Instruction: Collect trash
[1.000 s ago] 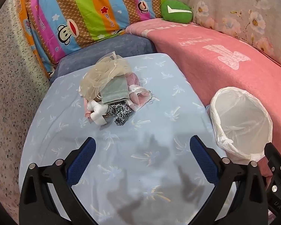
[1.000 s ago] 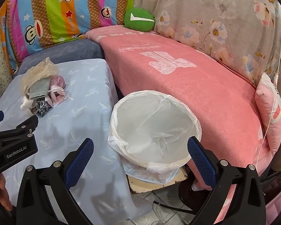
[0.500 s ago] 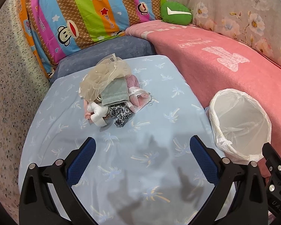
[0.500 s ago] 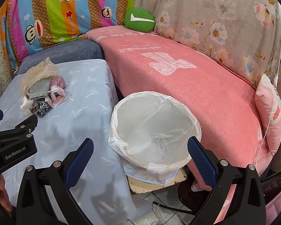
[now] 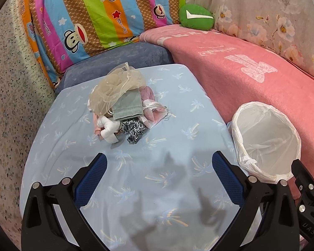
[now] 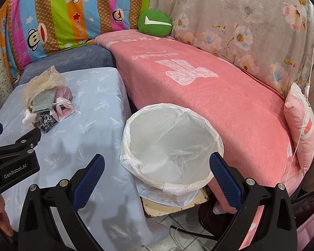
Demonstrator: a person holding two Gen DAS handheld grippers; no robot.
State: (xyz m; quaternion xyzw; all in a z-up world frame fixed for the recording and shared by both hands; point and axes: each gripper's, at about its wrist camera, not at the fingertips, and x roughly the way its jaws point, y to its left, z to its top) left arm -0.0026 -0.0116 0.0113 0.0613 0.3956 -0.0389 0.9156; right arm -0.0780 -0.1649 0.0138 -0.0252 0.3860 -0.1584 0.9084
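left wrist view: my left gripper (image 5: 158,174) is spread wide and empty, aimed at the trash pile (image 5: 123,106) in the middle of the blue table (image 5: 62,146), so lined up for a grab i guess. right wrist view: right gripper (image 6: 157,176) also wide, holding nothing, hanging over the lined bin (image 6: 169,146) just right of the table.

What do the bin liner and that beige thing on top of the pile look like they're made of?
The bin liner looks like thin white plastic film: translucent, faintly glossy, crinkled and folded over the rim. The beige thing on top of the pile looks like sheer netting, perhaps tulle or organza: see-through, matte, bunched in stiff-looking folds. The exact fibre cannot be told.
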